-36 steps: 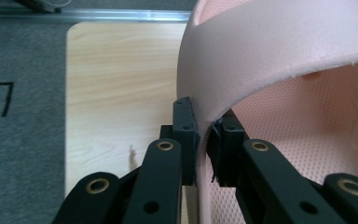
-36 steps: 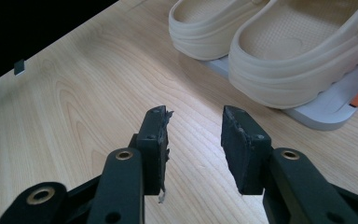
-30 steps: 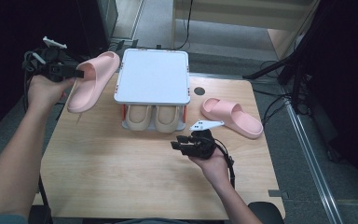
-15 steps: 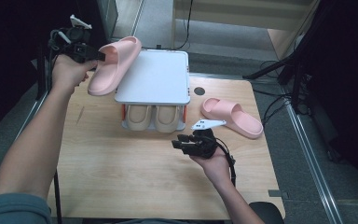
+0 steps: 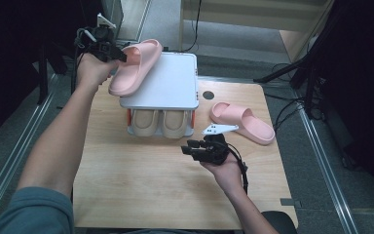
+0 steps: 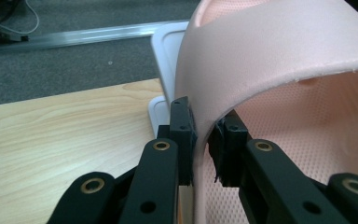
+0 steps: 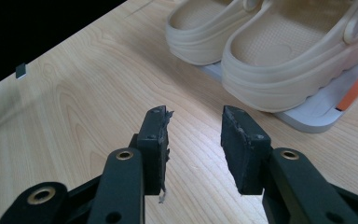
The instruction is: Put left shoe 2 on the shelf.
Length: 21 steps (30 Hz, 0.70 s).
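Two pink foam slide sandals: one [image 5: 135,66] held up over the white two-tier shoe rack's top shelf [image 5: 168,87], left gripper [image 6: 204,140] jaws clamped on its strap edge; the other [image 5: 243,122] flat on the wooden counter [image 5: 141,185], right of rack. Two beige clogs [image 5: 161,123] on the lower shelf. Right gripper [image 7: 193,140] jaws partly open, empty, over the counter.

I see a white shelf [image 5: 163,85] on the wooden counter [image 5: 141,185]. Two tan clogs [image 5: 163,123] sit side by side under its top. Another pink slipper [image 5: 242,122] lies on the counter, off to the right of the shelf.
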Motion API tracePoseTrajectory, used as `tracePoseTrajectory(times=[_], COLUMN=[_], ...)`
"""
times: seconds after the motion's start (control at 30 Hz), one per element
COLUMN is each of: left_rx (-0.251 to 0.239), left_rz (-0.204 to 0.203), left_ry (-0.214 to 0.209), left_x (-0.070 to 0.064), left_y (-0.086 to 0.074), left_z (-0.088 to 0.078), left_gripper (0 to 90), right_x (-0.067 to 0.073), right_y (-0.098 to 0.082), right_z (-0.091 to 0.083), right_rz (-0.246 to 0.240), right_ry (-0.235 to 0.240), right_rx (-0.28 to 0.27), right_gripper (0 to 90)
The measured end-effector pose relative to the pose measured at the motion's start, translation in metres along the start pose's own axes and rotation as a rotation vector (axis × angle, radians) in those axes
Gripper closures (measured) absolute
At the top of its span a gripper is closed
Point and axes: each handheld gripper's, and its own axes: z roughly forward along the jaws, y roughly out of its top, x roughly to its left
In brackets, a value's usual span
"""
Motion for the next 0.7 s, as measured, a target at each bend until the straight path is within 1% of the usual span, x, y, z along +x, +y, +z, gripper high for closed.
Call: tracePoseTrajectory(times=[0.07, 0.1, 0.2, 0.23, 0.27, 0.3, 0.43, 0.5, 0.57, 0.63, 0.7], left_rx=[0.005, 0.014, 0.009, 0.007, 0.006, 0.007, 0.023, 0.027, 0.028, 0.027, 0.029], left_rz=[0.012, 0.027, 0.041, 0.055, 0.061, 0.063, 0.059, 0.065, 0.081, 0.085, 0.077], left_ry=[0.006, 0.010, 0.018, 0.026, 0.023, 0.021, 0.009, 0.002, 0.012, 0.015, 0.000], left_x=[-0.006, -0.008, -0.014, -0.017, -0.019, -0.021, -0.024, -0.026, -0.029, -0.030, -0.029], left_y=[0.000, 0.000, 0.000, -0.001, -0.001, -0.001, -0.001, -0.002, -0.003, -0.004, -0.005], left_z=[0.005, 0.006, 0.008, 0.009, 0.009, 0.008, 0.007, 0.006, 0.005, 0.004, 0.004], left_gripper=[79.9, 79.4, 76.3, 75.7, 74.8, 72.7, 71.2, 70.0, 69.5, 69.5, 69.3], right_x=[-0.001, -0.001, -0.002, -0.002, -0.002, -0.002, -0.001, 0.000, 0.000, 0.000, 0.001], right_y=[0.000, 0.000, 0.000, 0.001, 0.001, 0.001, 0.000, 0.000, 0.001, 0.001, 0.001], right_z=[-0.001, -0.001, -0.002, -0.002, -0.002, -0.002, -0.001, 0.000, 0.000, 0.001, 0.002], right_rz=[0.000, 0.004, 0.011, 0.008, 0.005, 0.005, -0.002, -0.004, -0.007, -0.006, -0.008], right_ry=[0.000, 0.000, 0.001, 0.002, 0.000, 0.002, 0.001, 0.001, -0.001, -0.001, 0.000], right_rx=[-0.002, -0.005, -0.006, -0.006, -0.005, -0.004, 0.004, 0.005, 0.008, 0.011, 0.012], right_gripper=[62.1, 62.1, 62.1, 62.1, 62.1, 62.1, 62.1, 62.1, 62.1, 62.1, 62.1])
